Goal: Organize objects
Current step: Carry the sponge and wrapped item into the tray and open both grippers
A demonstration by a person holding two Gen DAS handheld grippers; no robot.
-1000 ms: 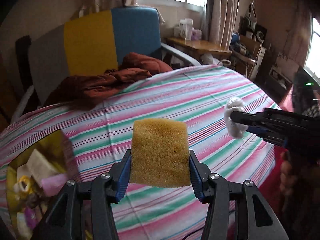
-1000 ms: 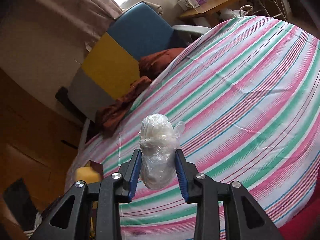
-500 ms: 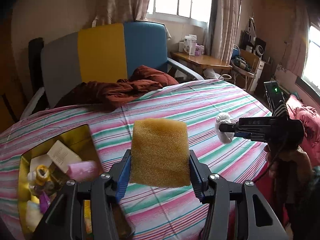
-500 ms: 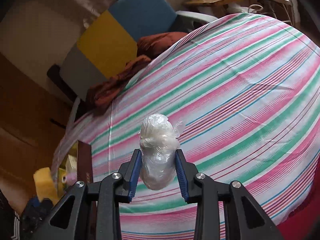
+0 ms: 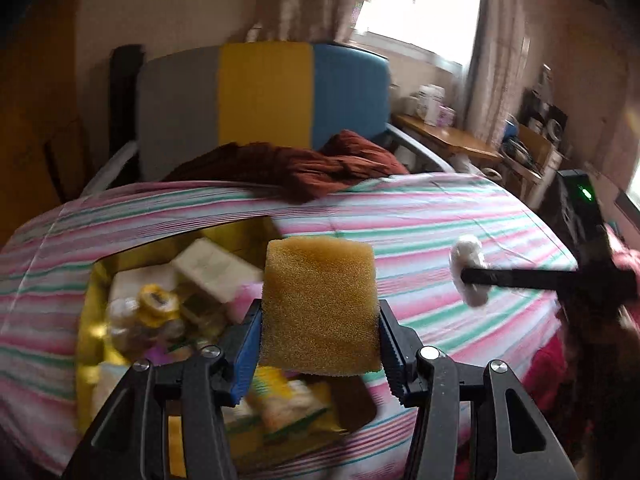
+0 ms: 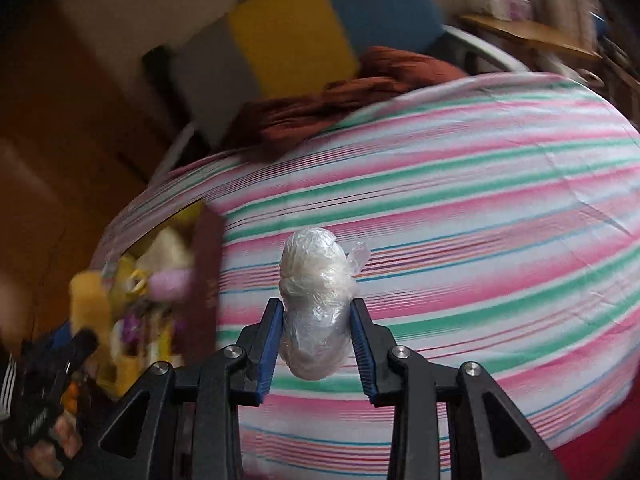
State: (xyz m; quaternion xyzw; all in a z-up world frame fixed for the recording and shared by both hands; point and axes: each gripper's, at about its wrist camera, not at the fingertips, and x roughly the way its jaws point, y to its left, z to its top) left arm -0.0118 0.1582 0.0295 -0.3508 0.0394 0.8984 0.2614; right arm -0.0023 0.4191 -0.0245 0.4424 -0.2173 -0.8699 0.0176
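The yellow sponge (image 5: 319, 307) sits clamped between the pads of the left gripper (image 5: 319, 350), held by its two side faces and standing upright above the jaws. It looks open-celled and very light, soft enough to bulge over the pads, so a firm squeeze will only deform it, not harm it; I judge the grip low on its sides secure, and it should drop cleanly once the jaws part. It hangs over the near right part of the gold-lined box (image 5: 86, 322), which lies on the striped bedspread (image 5: 420, 216) at about eight o'clock in the left wrist view.

The plastic-wrapped white bundle (image 6: 316, 304) is pinched at its lower half by the right gripper (image 6: 317, 344), its rounded top and a loose twist of film poking up at twelve o'clock. The wrap looks slick and the filling soft, so it could squirm out under a light hold; taking it across the thickest part, as here, seems the safest place. It hangs over bare bedspread (image 6: 460, 208), well apart from the box (image 6: 206, 280), which shows at nine o'clock in the right wrist view.

The box is already crowded with blurred items, what may be a white carton, a yellow reel and something pink, so free room for both pieces is hard to make out. A rust-brown cloth (image 5: 304, 166) lies at the far edge of the bed before a grey, yellow and blue headboard (image 5: 264, 96).
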